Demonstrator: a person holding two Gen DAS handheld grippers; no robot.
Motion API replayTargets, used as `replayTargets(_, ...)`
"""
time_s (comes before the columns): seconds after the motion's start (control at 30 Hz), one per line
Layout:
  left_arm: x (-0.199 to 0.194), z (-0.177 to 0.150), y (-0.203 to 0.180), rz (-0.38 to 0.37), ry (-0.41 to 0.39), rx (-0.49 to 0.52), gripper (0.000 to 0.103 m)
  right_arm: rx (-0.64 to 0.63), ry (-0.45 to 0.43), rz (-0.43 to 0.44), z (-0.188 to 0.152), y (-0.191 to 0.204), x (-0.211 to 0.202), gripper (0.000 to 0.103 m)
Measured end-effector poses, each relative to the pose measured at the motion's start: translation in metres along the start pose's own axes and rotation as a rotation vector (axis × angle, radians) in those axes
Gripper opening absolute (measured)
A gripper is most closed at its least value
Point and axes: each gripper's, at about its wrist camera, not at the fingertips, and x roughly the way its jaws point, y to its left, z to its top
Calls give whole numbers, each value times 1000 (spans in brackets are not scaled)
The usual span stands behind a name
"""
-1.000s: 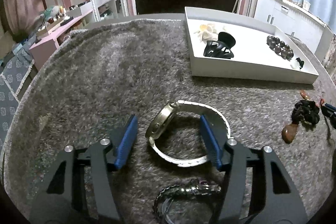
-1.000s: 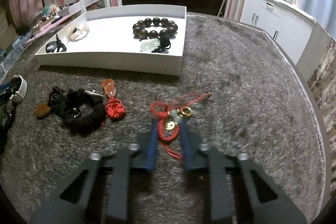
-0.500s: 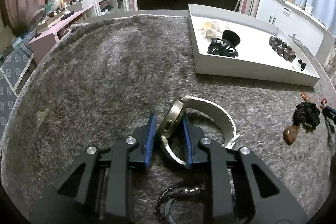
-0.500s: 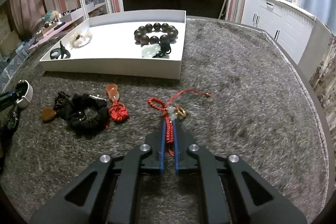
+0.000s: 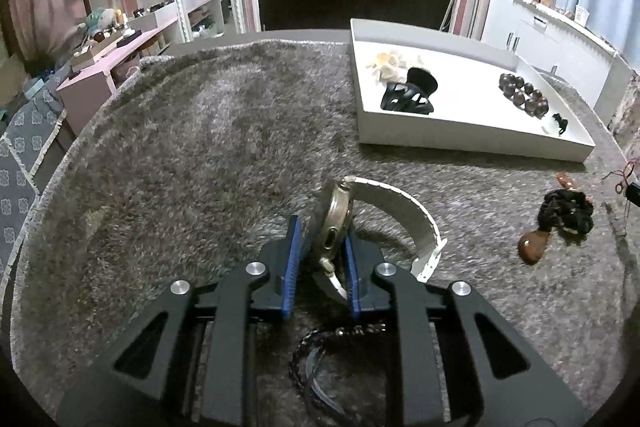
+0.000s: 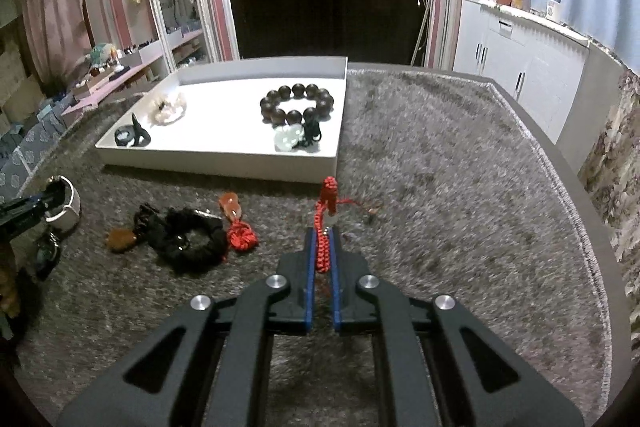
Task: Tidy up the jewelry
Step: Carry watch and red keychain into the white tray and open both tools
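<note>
The watch (image 5: 336,219) is being gripped at its round metal case by the left gripper (image 5: 322,247), whose blue pads are being pressed against the two faces of the case. The case is being held on edge, and the white strap (image 5: 404,207) is being left to curve out to the right of the gripper, its free end near the grey shaggy tabletop (image 5: 192,155). Whether the watch is being lifted clear of the pile cannot be told. A dark braided bracelet (image 5: 316,351) is being partly hidden beneath the gripper's body.

The red cord charm (image 6: 325,223) is being clamped between the narrow-set pads of the right gripper (image 6: 322,247); its knotted upper end is being held upright above the fingertips, just in front of the white tray (image 6: 224,167).

Inside the tray, a dark bead bracelet (image 6: 298,103), a pale green pendant (image 6: 289,138), a black hair claw (image 6: 134,137) and a pale floral piece (image 6: 168,109) are being kept apart from one another. On the tabletop, left of the right gripper, a black scrunchie (image 6: 188,241), a red knot ornament (image 6: 241,237) and a brown stone pendant (image 6: 120,241) are being left lying close together.
</note>
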Motion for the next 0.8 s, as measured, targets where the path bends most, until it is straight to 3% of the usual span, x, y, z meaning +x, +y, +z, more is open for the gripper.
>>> replayTargets(0.43, -26, 13, -9, -11, -45, 3, 18, 10, -55, 26, 14, -5, -24, 5)
replayTargets(0.57, -28, 36, -20, -28, -66, 19, 18, -14, -88, 50, 37, 2, -26, 5)
replayTargets(0.8, -10, 104, -51, -44, -107, 54, 18, -72, -111, 133, 111, 20, 1, 5)
